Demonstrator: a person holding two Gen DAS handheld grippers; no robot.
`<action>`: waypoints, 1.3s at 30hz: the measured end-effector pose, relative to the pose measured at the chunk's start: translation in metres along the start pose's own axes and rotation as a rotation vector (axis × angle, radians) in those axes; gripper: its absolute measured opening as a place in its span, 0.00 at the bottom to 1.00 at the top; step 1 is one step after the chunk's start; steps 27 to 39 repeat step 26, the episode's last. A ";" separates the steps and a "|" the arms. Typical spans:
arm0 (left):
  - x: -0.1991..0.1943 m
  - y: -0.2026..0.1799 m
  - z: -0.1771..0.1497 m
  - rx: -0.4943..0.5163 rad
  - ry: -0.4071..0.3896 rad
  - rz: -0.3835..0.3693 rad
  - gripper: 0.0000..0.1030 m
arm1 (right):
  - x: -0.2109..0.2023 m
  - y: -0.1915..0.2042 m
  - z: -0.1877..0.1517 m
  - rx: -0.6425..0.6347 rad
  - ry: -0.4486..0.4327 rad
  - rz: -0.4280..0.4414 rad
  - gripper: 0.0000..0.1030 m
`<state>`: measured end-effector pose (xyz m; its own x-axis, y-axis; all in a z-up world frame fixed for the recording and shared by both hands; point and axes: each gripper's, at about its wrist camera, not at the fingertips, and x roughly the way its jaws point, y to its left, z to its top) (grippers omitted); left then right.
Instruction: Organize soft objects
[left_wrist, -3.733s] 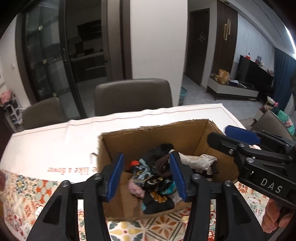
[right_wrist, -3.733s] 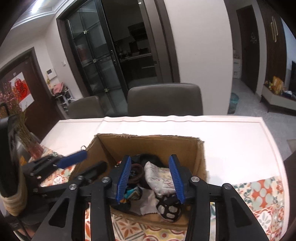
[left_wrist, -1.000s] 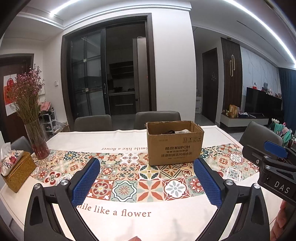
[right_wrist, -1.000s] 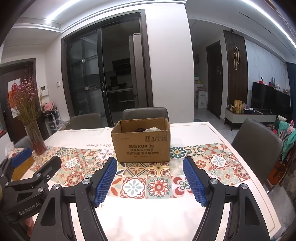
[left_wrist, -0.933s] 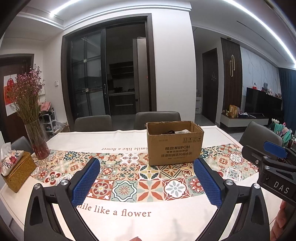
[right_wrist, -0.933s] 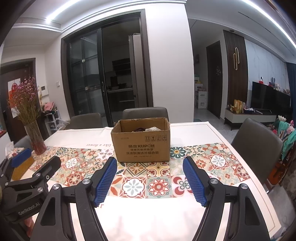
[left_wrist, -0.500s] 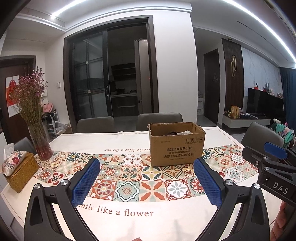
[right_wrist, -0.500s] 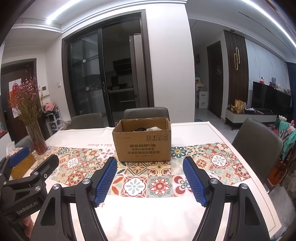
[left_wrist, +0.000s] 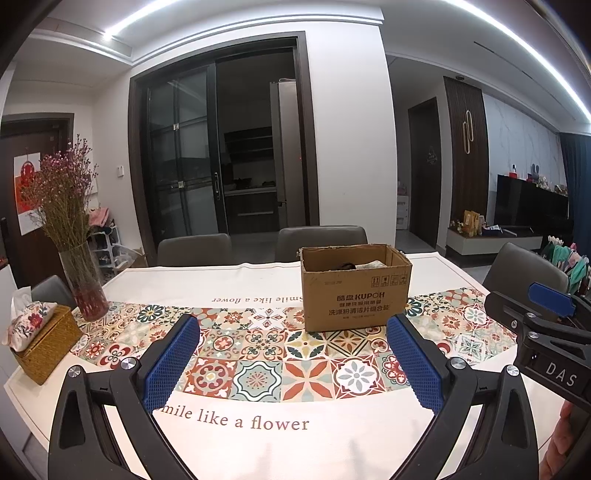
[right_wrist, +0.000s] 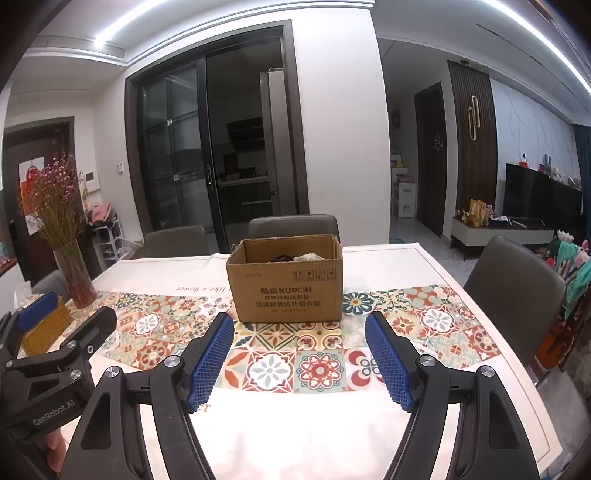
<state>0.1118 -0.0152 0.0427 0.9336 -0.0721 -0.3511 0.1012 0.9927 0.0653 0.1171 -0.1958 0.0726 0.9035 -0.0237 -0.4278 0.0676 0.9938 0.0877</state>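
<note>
A brown cardboard box (left_wrist: 354, 291) (right_wrist: 286, 282) stands on the patterned table runner, well beyond both grippers. Only the tops of dark and pale soft items (left_wrist: 364, 264) (right_wrist: 303, 256) show over its rim. My left gripper (left_wrist: 293, 338) is open above the near part of the table with nothing between its blue pads. My right gripper (right_wrist: 299, 336) is open too and empty, held back from the box. In the left wrist view the right gripper (left_wrist: 550, 306) shows at the right edge; in the right wrist view the left gripper (right_wrist: 38, 306) shows at the left edge.
A glass vase of dried flowers (left_wrist: 79, 273) (right_wrist: 74, 273) and a wicker tissue box (left_wrist: 44, 339) stand at the table's left end. Grey chairs (left_wrist: 317, 240) (right_wrist: 513, 295) line the far side and the right end. The white tablecloth (left_wrist: 258, 439) covers the near edge.
Compared with several seconds ago both grippers have pulled far back from the box and stand wider open. Over the last second only a slight shift of view.
</note>
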 end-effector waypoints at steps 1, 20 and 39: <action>0.000 0.000 0.000 0.002 0.000 -0.001 1.00 | 0.000 0.000 0.000 -0.001 0.000 0.000 0.72; -0.002 0.000 -0.002 0.001 0.000 -0.004 1.00 | -0.001 -0.001 -0.001 0.000 0.001 0.002 0.72; -0.002 0.001 -0.002 -0.001 0.001 0.000 1.00 | -0.001 -0.001 -0.002 -0.001 0.002 0.004 0.72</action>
